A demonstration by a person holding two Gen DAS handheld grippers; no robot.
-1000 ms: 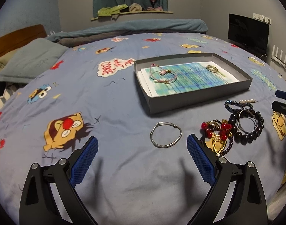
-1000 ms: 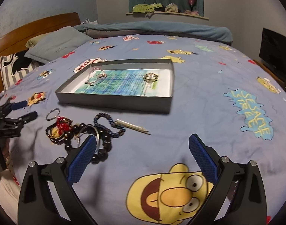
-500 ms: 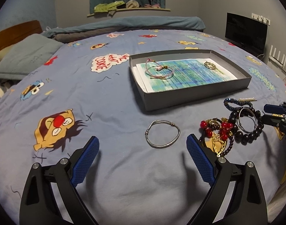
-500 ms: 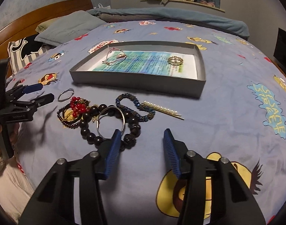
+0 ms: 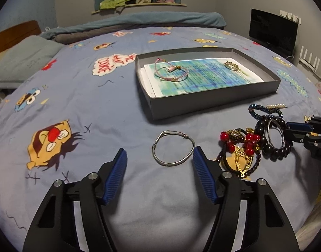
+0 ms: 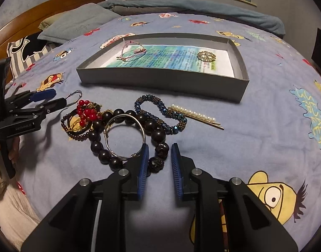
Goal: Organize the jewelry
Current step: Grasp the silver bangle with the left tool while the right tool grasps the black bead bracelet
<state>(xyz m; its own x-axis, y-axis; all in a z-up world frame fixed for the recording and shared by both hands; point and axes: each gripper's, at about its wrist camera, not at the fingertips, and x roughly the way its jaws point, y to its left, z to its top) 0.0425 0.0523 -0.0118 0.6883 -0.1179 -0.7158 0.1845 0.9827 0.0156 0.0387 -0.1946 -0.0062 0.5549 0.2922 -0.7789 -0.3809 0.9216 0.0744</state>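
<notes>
A grey box [image 5: 215, 99] [image 6: 160, 82] on the bed holds a pink cord bracelet [image 5: 171, 72] [image 6: 132, 52] and a gold brooch [image 5: 231, 65] [image 6: 206, 56]. My left gripper [image 5: 158, 159] is open, its fingers either side of a silver bangle [image 5: 173, 148] [image 6: 73, 97] on the cover. My right gripper [image 6: 158, 154] is open with a narrow gap, at the near edge of a black bead bracelet [image 6: 126, 134] [image 5: 272, 145] that has a silver ring bangle [image 6: 124, 136] on it. Red beads with gold chain [image 6: 84, 113] [image 5: 240, 145], a blue bead bracelet [image 6: 160, 113] and a pearl hair pin [image 6: 196, 115] lie beside it.
The jewelry lies on a blue cartoon-print bed cover [image 5: 76, 109]. Pillows [image 6: 76, 25] and a wooden headboard [image 6: 51, 6] are at the left, a rolled blanket [image 5: 139, 23] at the back, a dark screen [image 5: 272, 31] at the right.
My left gripper has narrowed and moved forward around the silver bangle. My right gripper has closed to a narrow gap and moved in to the black bead bracelet.
</notes>
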